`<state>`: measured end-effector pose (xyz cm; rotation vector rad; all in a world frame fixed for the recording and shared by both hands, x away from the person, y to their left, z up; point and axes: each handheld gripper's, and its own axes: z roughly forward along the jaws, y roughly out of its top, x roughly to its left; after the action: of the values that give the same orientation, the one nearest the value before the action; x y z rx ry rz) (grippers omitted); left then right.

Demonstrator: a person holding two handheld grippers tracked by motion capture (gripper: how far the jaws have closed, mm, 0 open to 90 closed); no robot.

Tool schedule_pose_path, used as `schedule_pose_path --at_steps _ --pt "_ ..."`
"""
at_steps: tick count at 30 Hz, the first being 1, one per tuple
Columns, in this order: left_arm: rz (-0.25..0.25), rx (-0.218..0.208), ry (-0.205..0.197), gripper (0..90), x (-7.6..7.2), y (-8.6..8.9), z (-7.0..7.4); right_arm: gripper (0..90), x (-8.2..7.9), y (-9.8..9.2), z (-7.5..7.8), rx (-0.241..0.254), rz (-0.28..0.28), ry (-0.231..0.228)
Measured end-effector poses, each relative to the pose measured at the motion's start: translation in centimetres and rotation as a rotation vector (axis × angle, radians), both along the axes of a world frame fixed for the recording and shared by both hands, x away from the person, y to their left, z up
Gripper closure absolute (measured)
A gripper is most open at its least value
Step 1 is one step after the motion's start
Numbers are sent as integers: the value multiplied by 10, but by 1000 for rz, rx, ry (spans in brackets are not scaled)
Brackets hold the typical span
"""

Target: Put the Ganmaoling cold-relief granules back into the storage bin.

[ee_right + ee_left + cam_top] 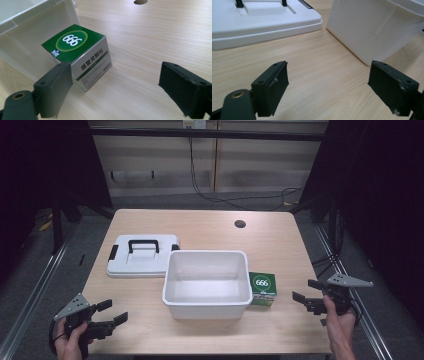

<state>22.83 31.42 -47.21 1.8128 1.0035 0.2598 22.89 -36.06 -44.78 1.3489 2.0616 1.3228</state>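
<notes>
— Where's the green box point(80, 53)?
— On the tabletop point(280, 245), touching the white tub's point(206, 304) right wall. Top reads "666"; Chinese print on its side.
— How will it handle?
— Light, crushable cardboard, probably; pinch its flat sides.
— Jaws?
— Right gripper point(308, 300) near it, left gripper point(110, 312) well apart; both wide open, empty.

Wood table point(210, 227) w/ hole far right: white bin point(207, 283) centre, lid point(141, 256) to its left, green box point(262, 288) touching bin's right.
</notes>
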Motion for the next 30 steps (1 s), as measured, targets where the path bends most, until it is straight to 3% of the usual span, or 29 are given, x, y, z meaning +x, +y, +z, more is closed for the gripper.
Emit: schedule_pose_path --at_steps 4,8,10,13,15,21,24,26,29,30 --pt "0 7 3 159 1 0 -1 111 1 -4 -3 30 -27 12" --pt "8 7 8 158 1 0 -1 146 3 -5 -4 44 82 45" --pt "7 10 8 158 1 0 -1 136 3 -3 -4 33 103 29" --pt "9 10 8 158 0 0 -1 135 4 -1 -2 81 184 35" --pt "1 14 3 159 0 -1 -1 135 4 2 0 91 201 32" --pt "-3 16 0 158 0 -1 -1 134 6 10 11 49 243 36" --pt "-1 13 2 158 0 0 -1 135 7 14 14 4 235 23" --pt "-1 11 5 159 0 -1 -1 136 9 16 17 -31 276 42" --pt "-1 11 3 158 0 -1 -1 136 10 17 23 -6 319 68" --pt "-3 18 -4 158 0 -1 0 136 9 19 32 -20 319 38"
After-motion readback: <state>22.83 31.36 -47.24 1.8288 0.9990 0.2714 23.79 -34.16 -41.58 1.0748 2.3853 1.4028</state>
